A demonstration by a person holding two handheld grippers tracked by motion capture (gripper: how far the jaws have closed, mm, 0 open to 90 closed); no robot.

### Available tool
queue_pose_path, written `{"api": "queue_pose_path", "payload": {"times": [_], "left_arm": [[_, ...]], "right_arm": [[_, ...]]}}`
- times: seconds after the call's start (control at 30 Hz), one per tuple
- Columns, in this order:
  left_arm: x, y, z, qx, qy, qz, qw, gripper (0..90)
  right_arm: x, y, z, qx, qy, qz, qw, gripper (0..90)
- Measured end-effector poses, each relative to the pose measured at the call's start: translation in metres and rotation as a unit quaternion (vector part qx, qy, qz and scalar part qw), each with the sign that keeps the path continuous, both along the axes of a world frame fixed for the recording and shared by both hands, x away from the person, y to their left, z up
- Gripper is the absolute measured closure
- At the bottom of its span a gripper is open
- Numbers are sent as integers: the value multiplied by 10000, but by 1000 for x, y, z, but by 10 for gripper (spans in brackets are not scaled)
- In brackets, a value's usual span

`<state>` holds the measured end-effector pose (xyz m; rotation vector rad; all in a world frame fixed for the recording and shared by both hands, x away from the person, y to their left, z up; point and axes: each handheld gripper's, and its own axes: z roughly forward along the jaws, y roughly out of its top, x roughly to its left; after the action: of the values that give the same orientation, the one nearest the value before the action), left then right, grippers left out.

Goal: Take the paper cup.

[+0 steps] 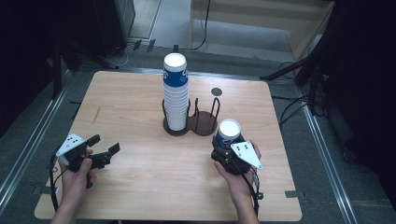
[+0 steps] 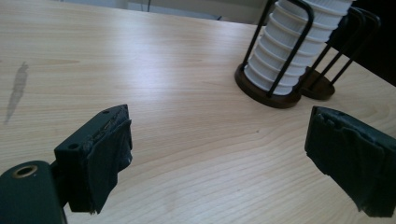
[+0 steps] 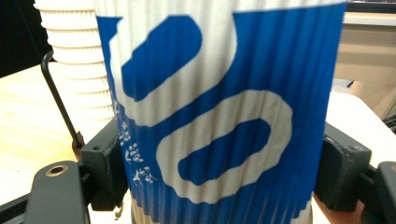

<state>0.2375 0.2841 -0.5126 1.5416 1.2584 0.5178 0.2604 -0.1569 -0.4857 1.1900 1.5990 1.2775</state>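
A tall stack of blue-and-white paper cups (image 1: 176, 91) stands upside down in the left bay of a dark wire cup holder (image 1: 202, 122) at the table's middle. A single blue-and-white paper cup (image 1: 229, 134) is held bottom-up by my right gripper (image 1: 228, 148), just right of the holder and in front of it. In the right gripper view the ribbed cup (image 3: 219, 116) sits squeezed between both pads, with the stack (image 3: 77, 70) behind it. My left gripper (image 1: 103, 148) rests low at the table's front left, open, nothing between its pads (image 2: 100, 158). The stack (image 2: 299, 46) shows ahead of it.
The holder's right bay (image 1: 208, 116) holds no cups. A round dark spot (image 1: 216, 92) marks the table's far side. The wooden table (image 1: 140, 177) ends close behind both hands. Cables and dark stands ring the table on the floor.
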Motion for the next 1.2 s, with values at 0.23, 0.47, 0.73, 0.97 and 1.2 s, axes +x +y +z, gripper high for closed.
{"api": "queue_pose_path", "payload": {"times": [0.23, 0.47, 0.73, 0.97, 1.2], "left_arm": [[9, -24, 21, 167, -124, -275, 9994, 81], [13, -41, 32, 202, -222, -552, 9980, 81], [14, -59, 33, 264, -172, -853, 9959, 81], [15, -64, 42, 165, -175, -1081, 9939, 81], [12, -71, 48, 95, -157, -1261, 9918, 81]], "right_arm": [[-1, 0, 5, 37, -43, 28, 10000, 199], [-3, 7, 3, -74, -35, 94, 9999, 199], [-5, 13, -3, -228, 1, 142, 9996, 199], [-7, 22, -8, -524, -72, 214, 9984, 199], [-10, 33, -12, -703, -58, 346, 9969, 199]]}}
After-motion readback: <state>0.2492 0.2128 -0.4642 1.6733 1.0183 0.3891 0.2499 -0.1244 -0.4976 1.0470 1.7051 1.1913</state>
